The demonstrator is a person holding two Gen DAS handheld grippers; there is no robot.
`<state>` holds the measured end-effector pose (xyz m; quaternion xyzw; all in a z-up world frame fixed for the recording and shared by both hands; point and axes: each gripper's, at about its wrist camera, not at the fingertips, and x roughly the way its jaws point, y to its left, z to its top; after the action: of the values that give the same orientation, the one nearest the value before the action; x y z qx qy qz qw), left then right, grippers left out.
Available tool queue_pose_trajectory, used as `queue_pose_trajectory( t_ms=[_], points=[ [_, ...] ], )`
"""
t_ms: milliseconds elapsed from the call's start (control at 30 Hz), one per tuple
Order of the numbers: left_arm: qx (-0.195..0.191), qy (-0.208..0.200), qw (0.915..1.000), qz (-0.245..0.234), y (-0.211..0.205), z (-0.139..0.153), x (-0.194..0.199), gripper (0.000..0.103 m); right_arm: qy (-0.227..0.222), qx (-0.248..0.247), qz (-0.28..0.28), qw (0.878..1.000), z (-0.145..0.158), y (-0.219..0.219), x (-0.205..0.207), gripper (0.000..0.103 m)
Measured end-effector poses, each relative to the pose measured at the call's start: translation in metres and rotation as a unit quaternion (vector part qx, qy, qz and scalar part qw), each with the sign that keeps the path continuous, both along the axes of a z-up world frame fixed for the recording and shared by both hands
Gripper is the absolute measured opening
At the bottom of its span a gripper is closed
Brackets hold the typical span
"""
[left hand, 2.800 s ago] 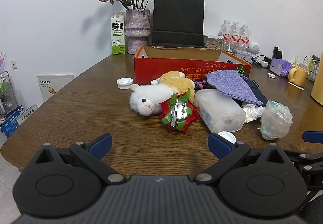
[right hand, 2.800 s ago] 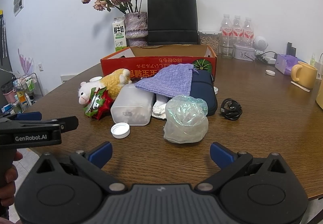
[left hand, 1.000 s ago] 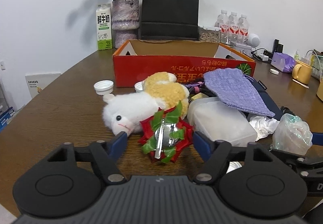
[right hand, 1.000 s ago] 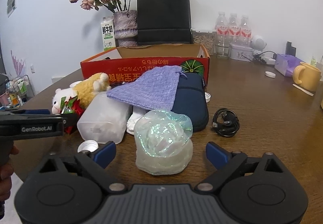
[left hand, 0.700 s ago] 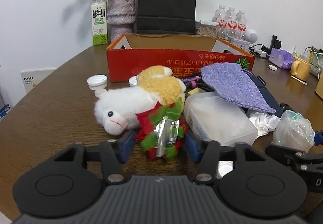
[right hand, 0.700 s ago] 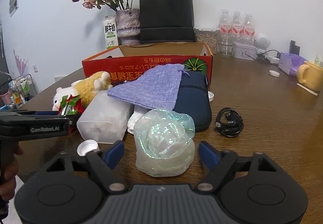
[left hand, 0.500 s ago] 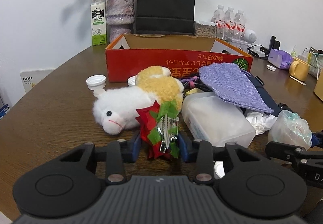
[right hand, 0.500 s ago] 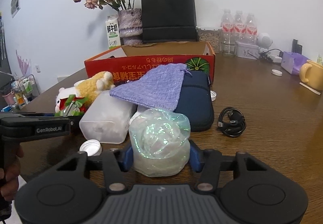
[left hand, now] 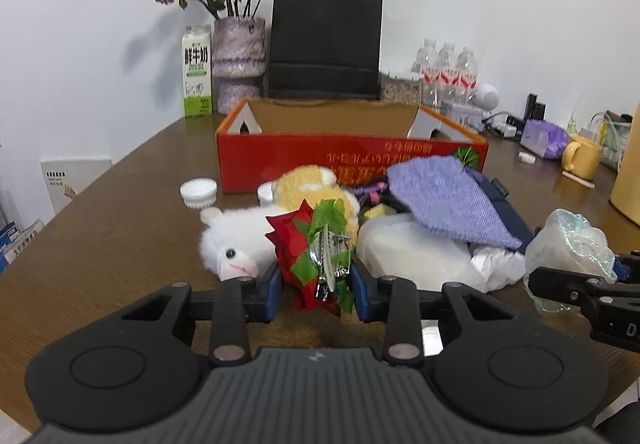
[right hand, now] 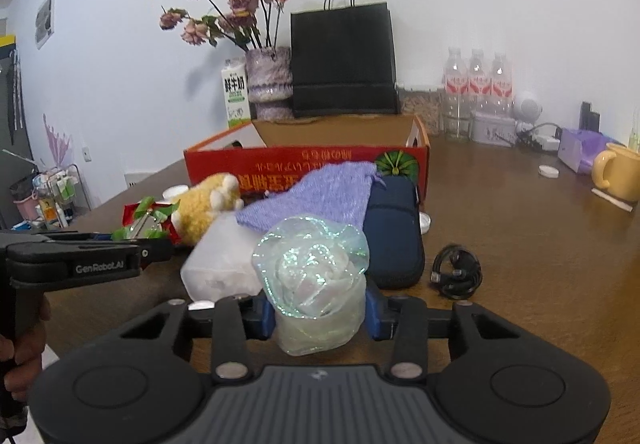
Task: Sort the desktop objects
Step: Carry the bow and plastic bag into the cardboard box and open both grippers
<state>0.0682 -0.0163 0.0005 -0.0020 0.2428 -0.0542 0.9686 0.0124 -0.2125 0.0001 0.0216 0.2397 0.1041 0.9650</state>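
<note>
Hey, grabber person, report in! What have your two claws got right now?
Left gripper shut on red flower clip. Right gripper shut on shiny bag. Red box open ahead, nothing blocking.

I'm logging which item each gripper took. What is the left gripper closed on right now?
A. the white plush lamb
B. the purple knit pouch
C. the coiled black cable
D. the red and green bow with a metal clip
D: in the left wrist view the left gripper has both fingers pressed against the red and green bow.
</note>
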Motion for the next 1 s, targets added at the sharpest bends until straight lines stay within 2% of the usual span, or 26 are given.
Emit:
queue_pose_trajectory(
  t_ms=[167,300,533,733,900,1000],
  points=[
    [-0.003,-0.032,0.9994,-0.009,0.004,0.022,-0.003,0.035,-0.02,-0.001,0.002,1.0,0.013,0.001,0.002,0.039],
    [0.002,-0.067,0.9976,-0.016,0.007,0.05,0.011,0.035,-0.046,-0.006,0.004,0.999,0.036,0.001,0.016,0.039],
    [-0.004,-0.084,0.9962,-0.022,0.012,0.1,0.087,0.035,-0.07,-0.016,0.0,0.997,0.081,0.001,0.087,0.039],
    [0.004,-0.047,0.9985,-0.027,0.009,0.117,0.172,0.035,-0.057,-0.022,-0.013,0.998,0.107,0.008,0.177,0.039],
    [0.007,0.006,0.9994,-0.034,0.0,0.104,0.241,0.035,-0.014,-0.031,-0.024,0.999,0.107,0.016,0.263,0.039],
    [0.016,0.036,0.9987,-0.032,-0.007,0.094,0.277,0.035,0.023,-0.042,-0.028,0.998,0.095,0.021,0.312,0.039]
  ],
)
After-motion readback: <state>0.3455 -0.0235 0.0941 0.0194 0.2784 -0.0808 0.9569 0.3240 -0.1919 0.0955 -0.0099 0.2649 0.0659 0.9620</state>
